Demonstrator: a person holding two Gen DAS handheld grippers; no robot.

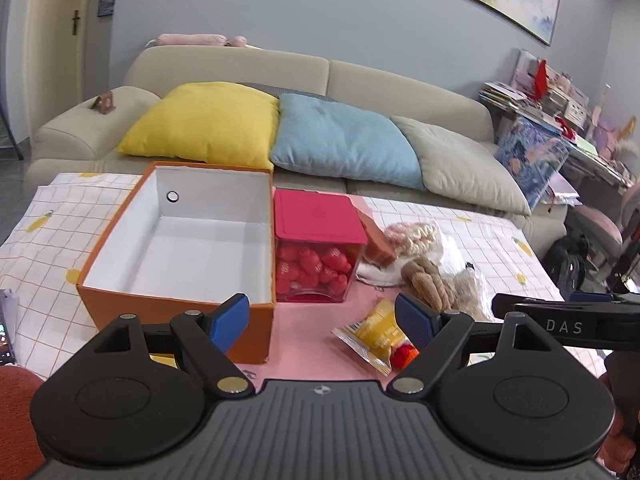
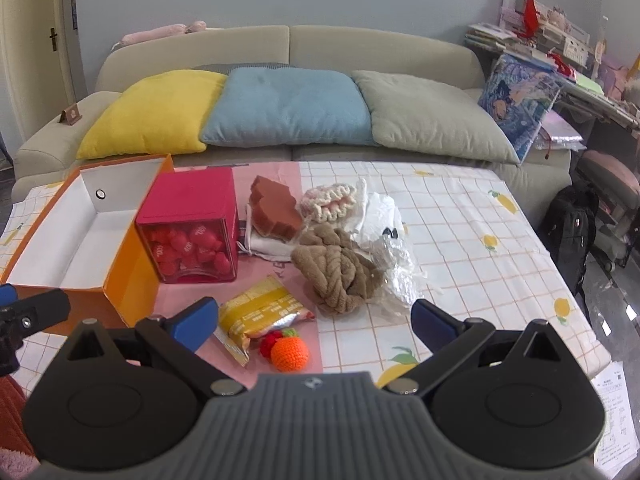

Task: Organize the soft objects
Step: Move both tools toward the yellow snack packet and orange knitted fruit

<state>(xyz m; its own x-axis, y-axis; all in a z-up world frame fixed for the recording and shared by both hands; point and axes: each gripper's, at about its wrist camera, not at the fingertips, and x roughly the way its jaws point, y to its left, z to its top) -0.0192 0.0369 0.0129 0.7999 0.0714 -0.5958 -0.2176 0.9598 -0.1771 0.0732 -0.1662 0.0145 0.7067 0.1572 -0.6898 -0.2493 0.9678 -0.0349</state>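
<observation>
Showing "DAS", the right gripper and left gripper hold jaws wide, empty.

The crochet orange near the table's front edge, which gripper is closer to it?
Right. The right gripper hovers open almost directly over the crochet orange; the left gripper, also open, sits further left, by the orange box.

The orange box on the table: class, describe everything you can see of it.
The orange box is a lidless rectangular carton, seemingly cardboard, orange outside and white inside, with a small round metal-ringed hole in its far end wall. It stands upright and empty on the checked cloth, at the table's left. The red-lidded clear container sits close against its right side. Neither gripper touches it.
</observation>
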